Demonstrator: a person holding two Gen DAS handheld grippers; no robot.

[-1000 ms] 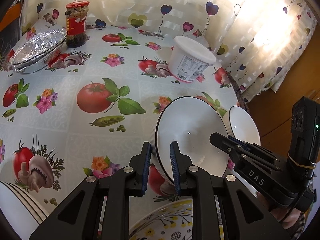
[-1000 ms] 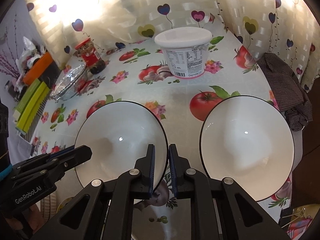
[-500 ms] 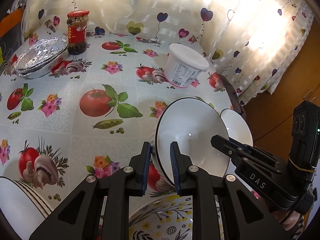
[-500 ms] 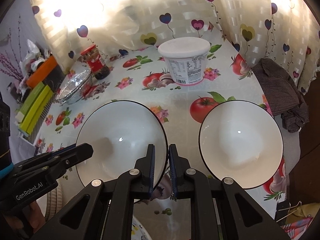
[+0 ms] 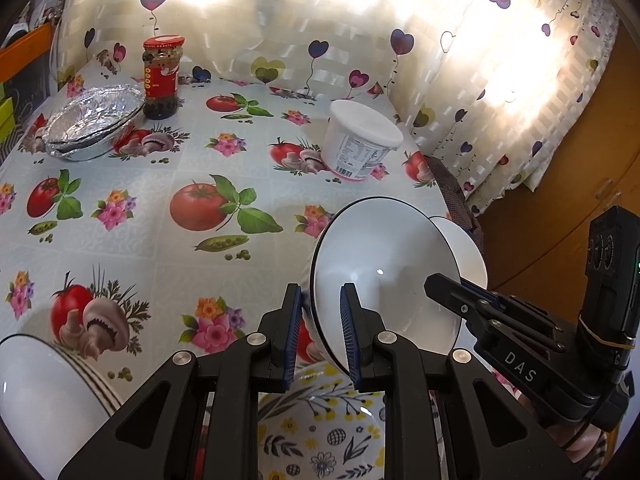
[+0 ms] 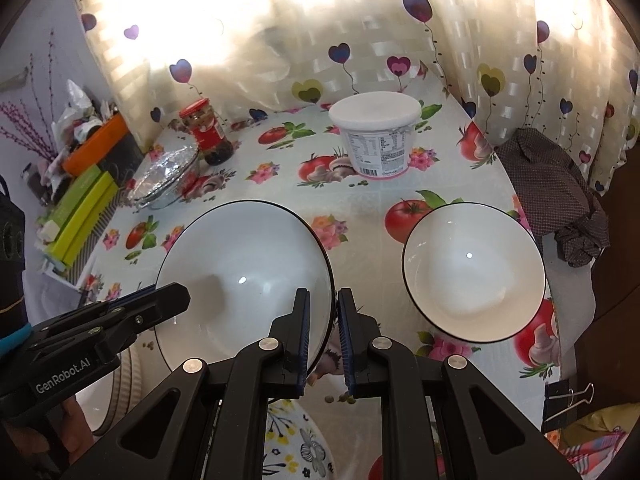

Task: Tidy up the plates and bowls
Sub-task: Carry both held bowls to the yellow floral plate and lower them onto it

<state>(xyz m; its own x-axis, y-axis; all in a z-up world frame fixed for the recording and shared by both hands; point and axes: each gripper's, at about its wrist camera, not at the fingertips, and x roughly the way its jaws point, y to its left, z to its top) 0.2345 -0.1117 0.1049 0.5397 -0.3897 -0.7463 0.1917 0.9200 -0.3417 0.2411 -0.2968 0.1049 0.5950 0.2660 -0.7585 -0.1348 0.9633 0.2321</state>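
Note:
A white bowl with a dark rim (image 5: 380, 276) (image 6: 244, 276) is held above the table by both grippers. My left gripper (image 5: 320, 332) is shut on its left rim. My right gripper (image 6: 324, 336) is shut on its right rim. A second white bowl (image 6: 474, 276) stands on the table to the right; in the left wrist view its edge (image 5: 468, 248) shows behind the held bowl. A flowered plate (image 5: 320, 432) (image 6: 296, 440) lies below the grippers. Striped white plates (image 5: 44, 392) sit at the lower left.
A white lidded tub (image 6: 376, 136) (image 5: 358, 146), a red-capped jar (image 5: 162, 76) and foil trays (image 5: 92, 124) stand at the back. A dark cloth (image 6: 560, 192) lies on the table's right edge. Green and orange boxes (image 6: 80, 208) are at the left. A curtain hangs behind.
Both grippers have lifted the bowl higher and drawn back; the table things look smaller and farther. The second bowl stays on the table.

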